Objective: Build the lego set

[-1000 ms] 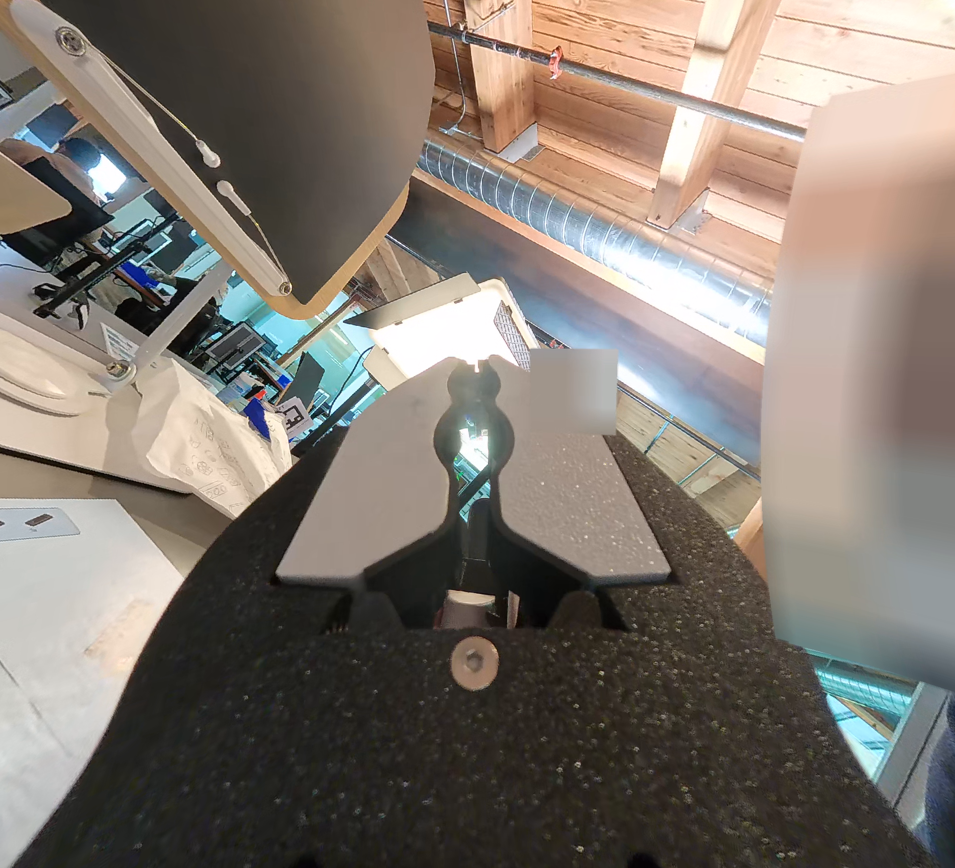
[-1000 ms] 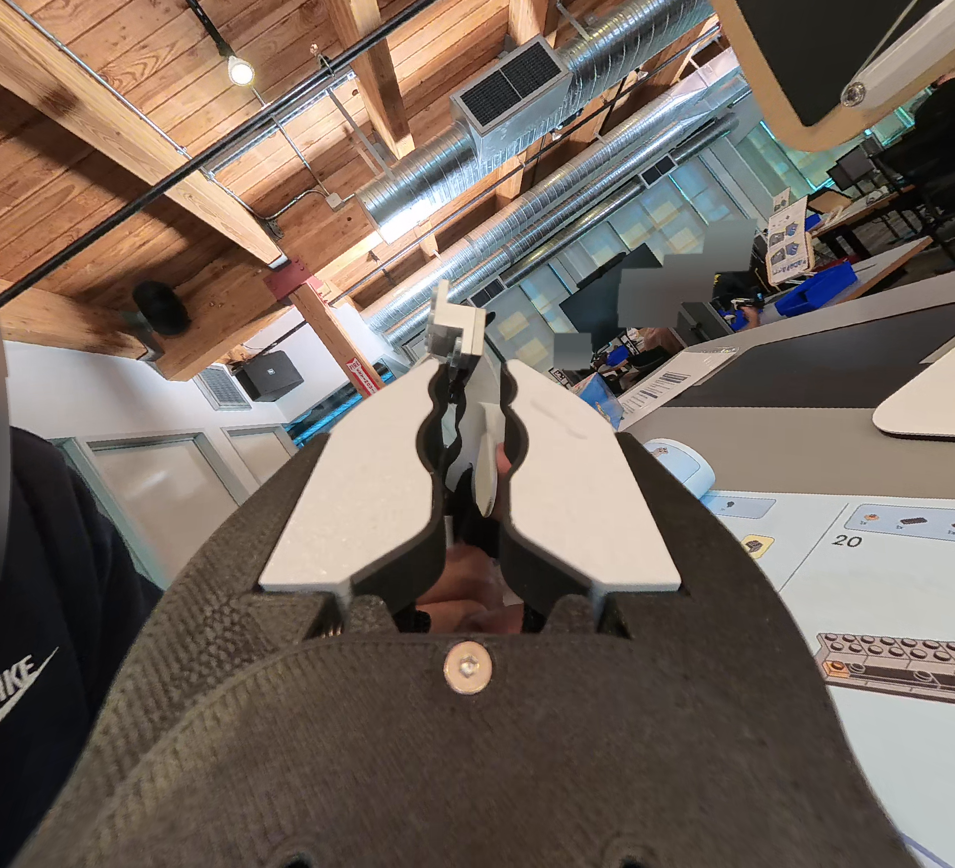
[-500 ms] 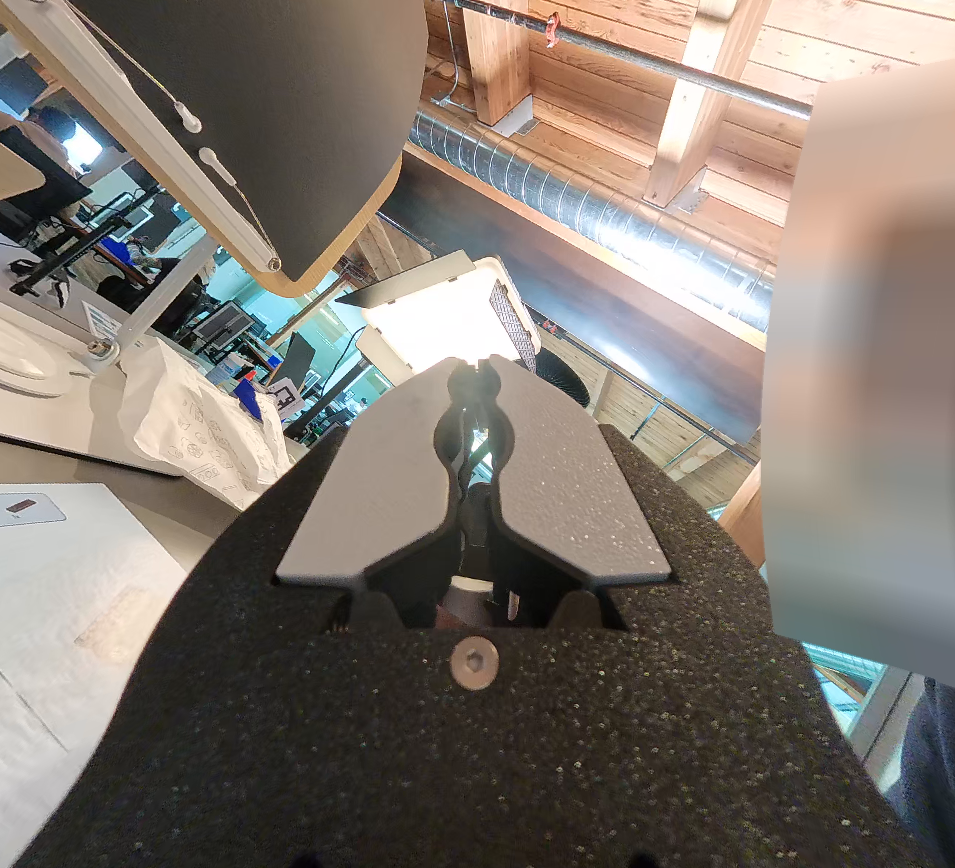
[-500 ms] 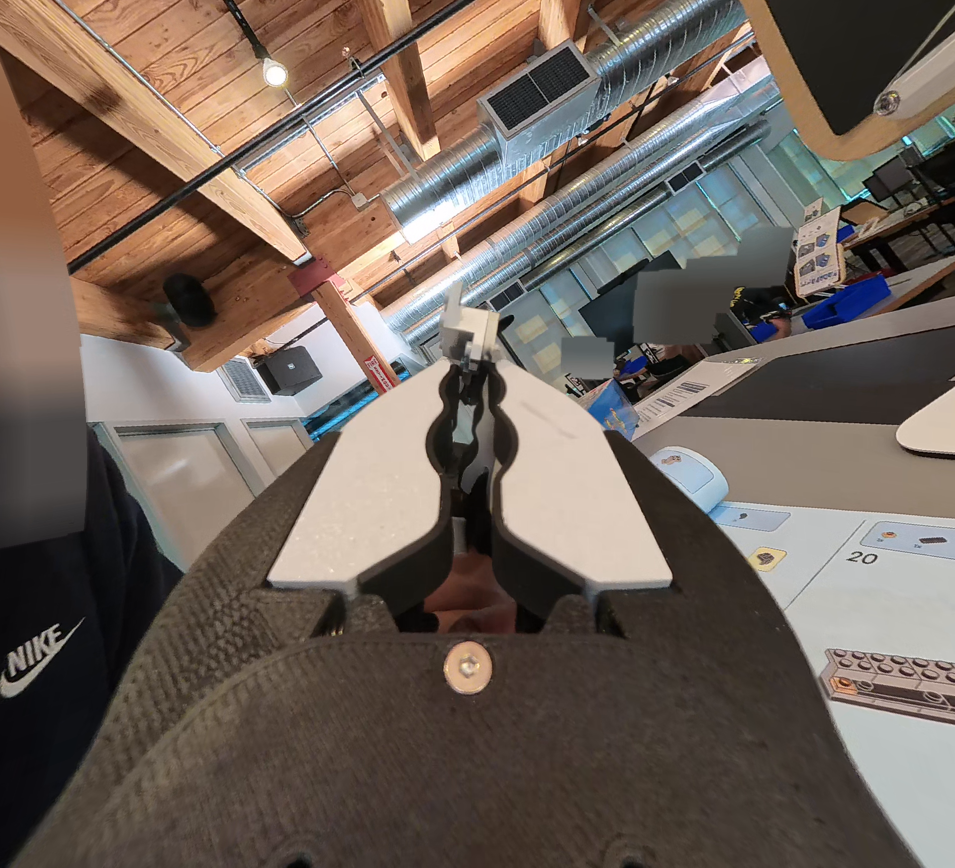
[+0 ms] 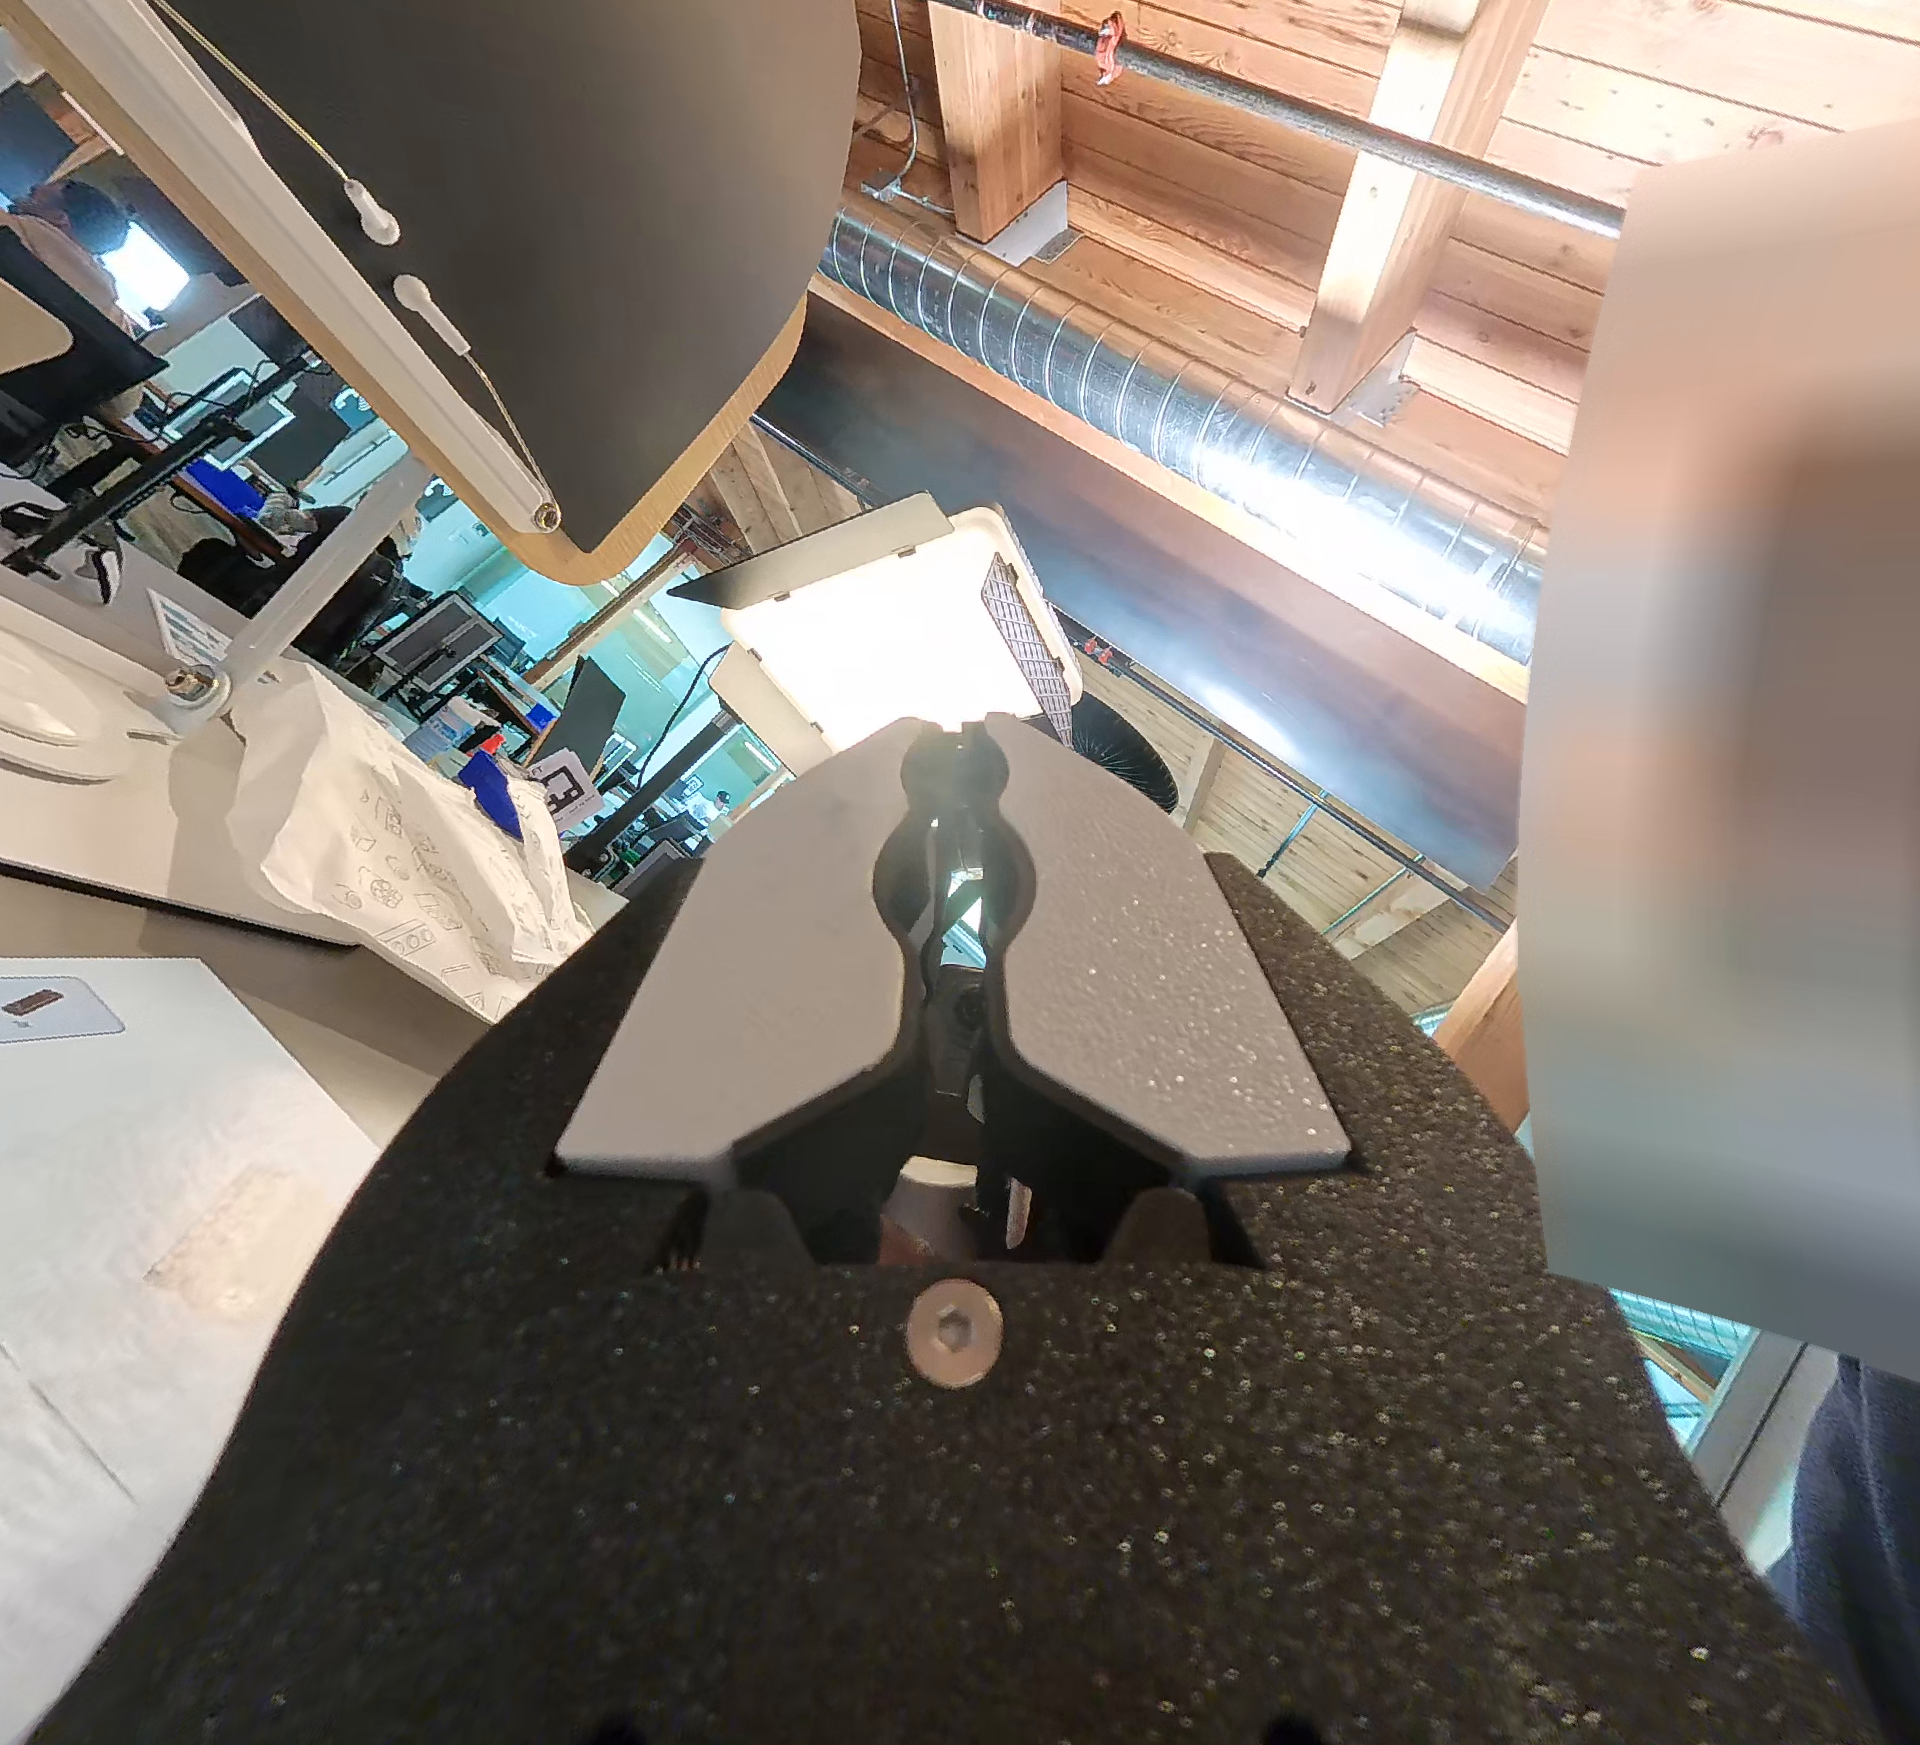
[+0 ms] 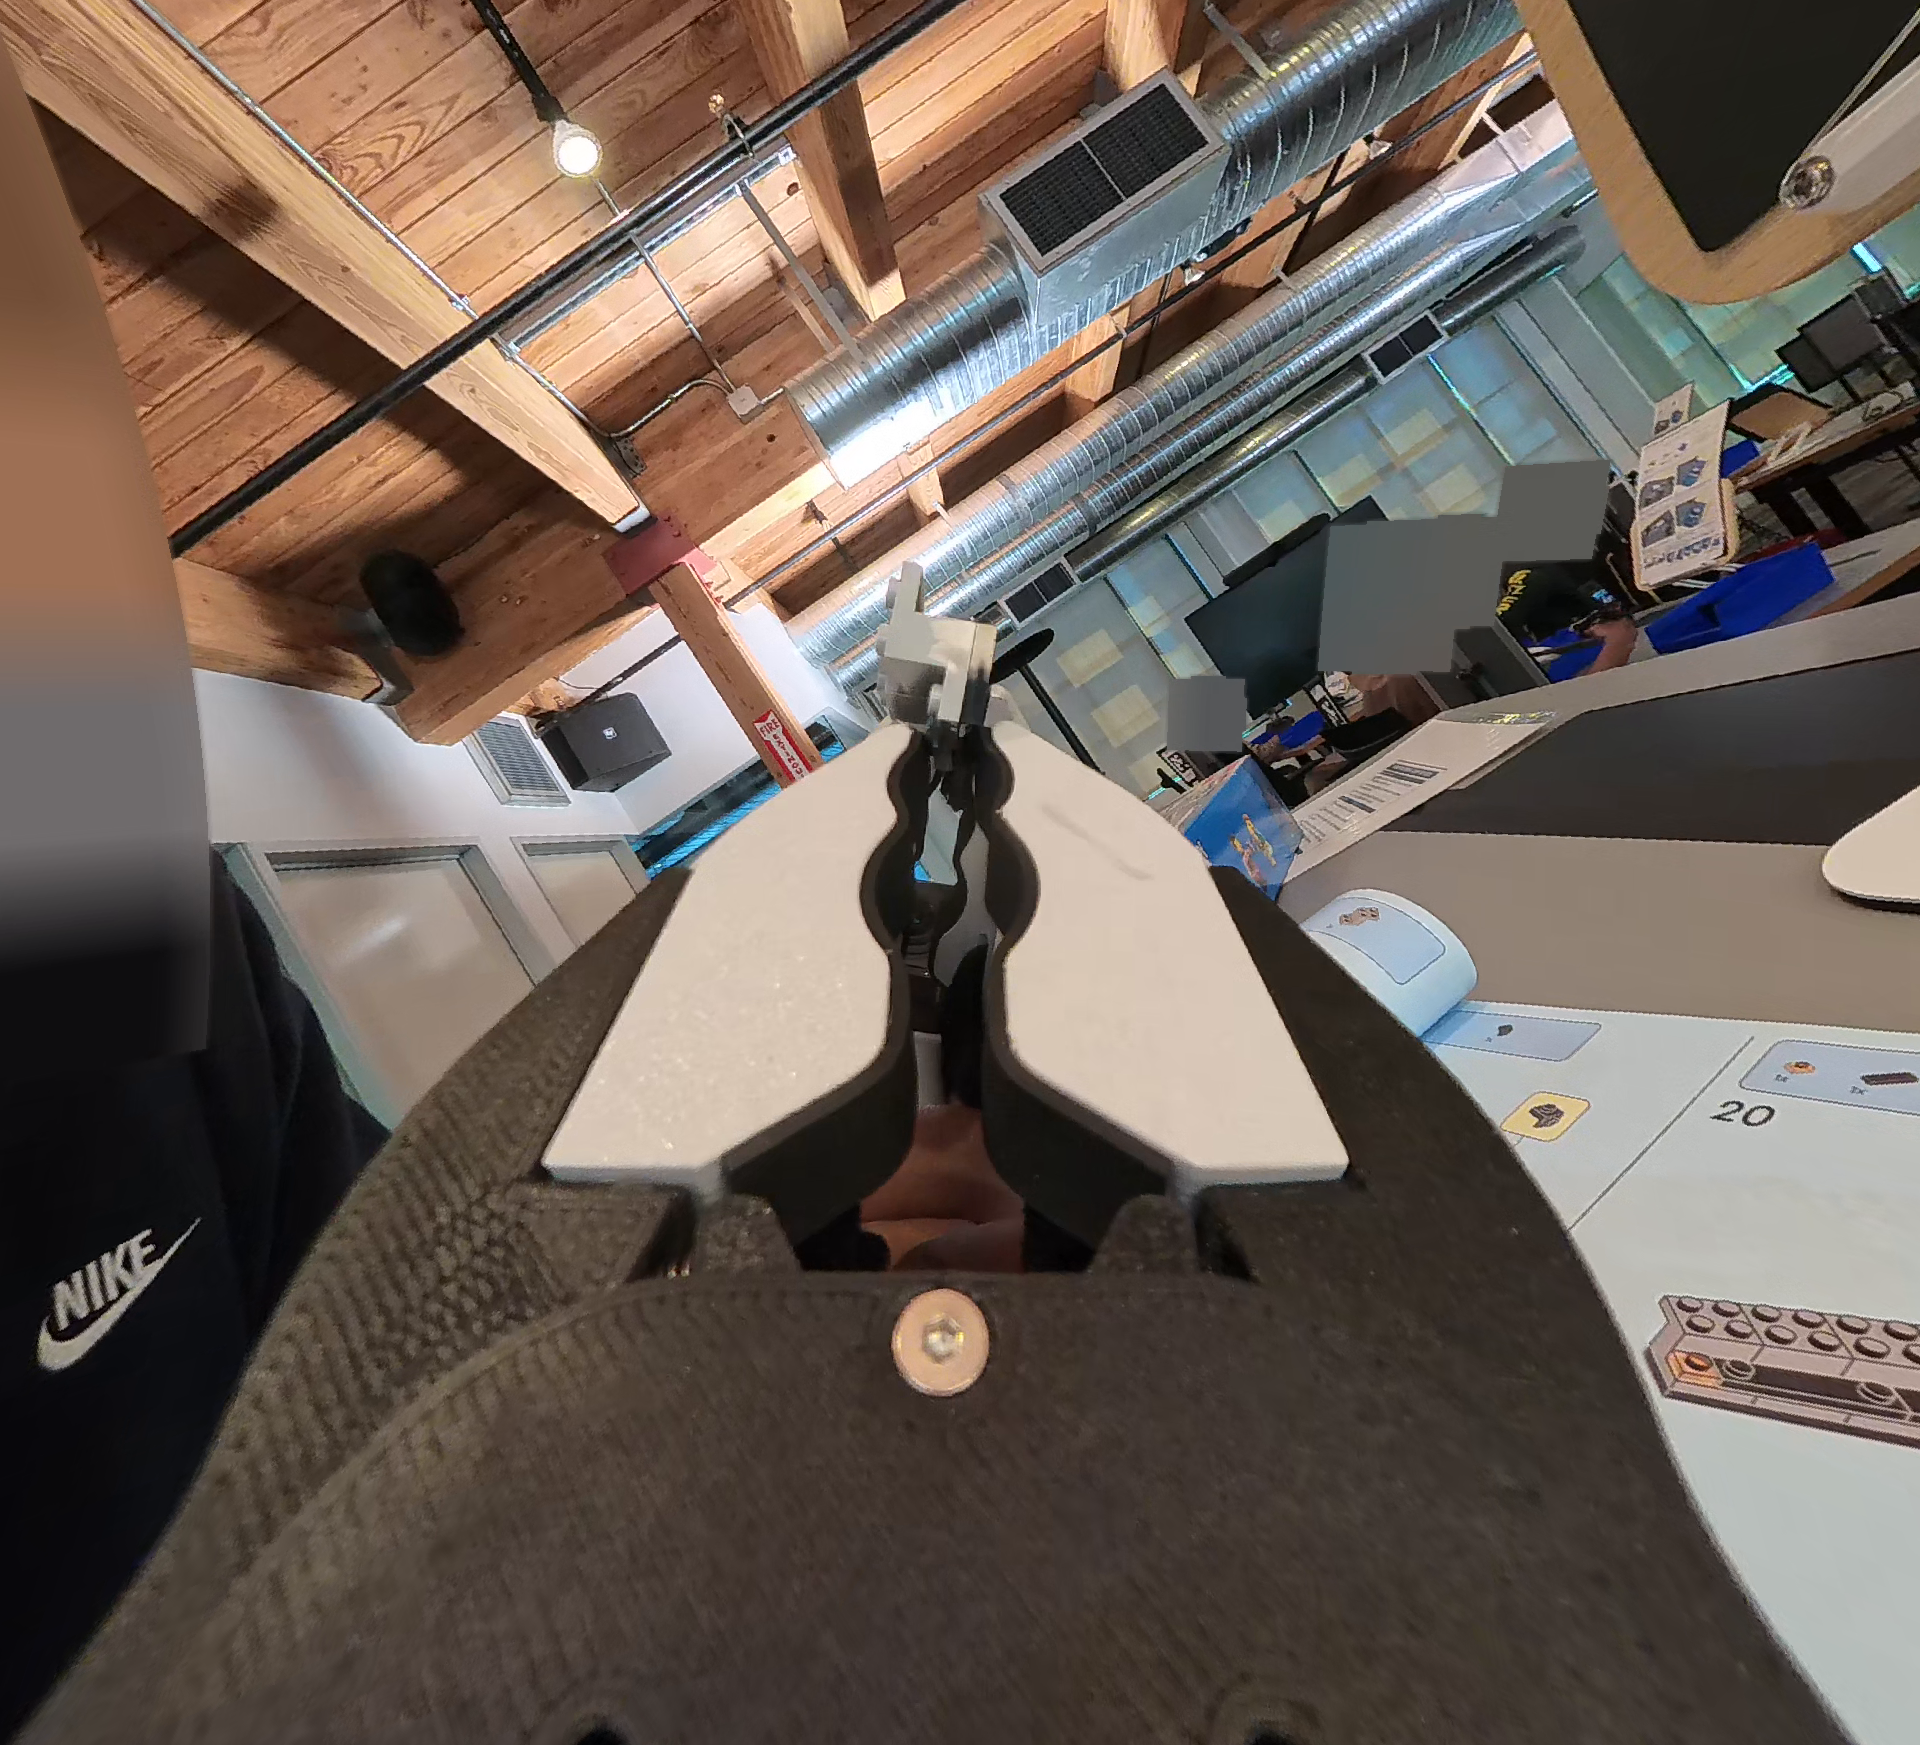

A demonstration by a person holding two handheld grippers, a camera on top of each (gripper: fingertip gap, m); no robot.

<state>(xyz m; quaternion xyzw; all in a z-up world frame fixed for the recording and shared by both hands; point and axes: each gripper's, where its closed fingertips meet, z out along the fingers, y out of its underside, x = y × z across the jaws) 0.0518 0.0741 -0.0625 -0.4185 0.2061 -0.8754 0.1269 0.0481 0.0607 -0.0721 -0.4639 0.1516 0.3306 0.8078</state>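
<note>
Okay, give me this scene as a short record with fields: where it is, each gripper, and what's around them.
setting: workshop desk, wood-beam ceiling
left gripper: aimed upward, fingers nearly together, nothing plainly held, lit light panel behind
right gripper: aimed upward, pinching small grey brick assembly
nearby: open instruction booklet, crumpled white paper bag, blue box

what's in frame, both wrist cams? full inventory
Grey brick assembly: 1, light grey, pinched at right jaw tips.
Instruction booklet: 1, pale blue-white, open on desk right.
Blue box: 1, behind the booklet.
Printed paper bag: 1, white, crumpled, desk left.
Light panel: 1, lit white, ahead of left jaws.
Ducts: several, silver, under the wooden ceiling.
Left gripper: jaws closed, tips nearly meeting.
Right gripper: jaws closed on the assembly.
</note>
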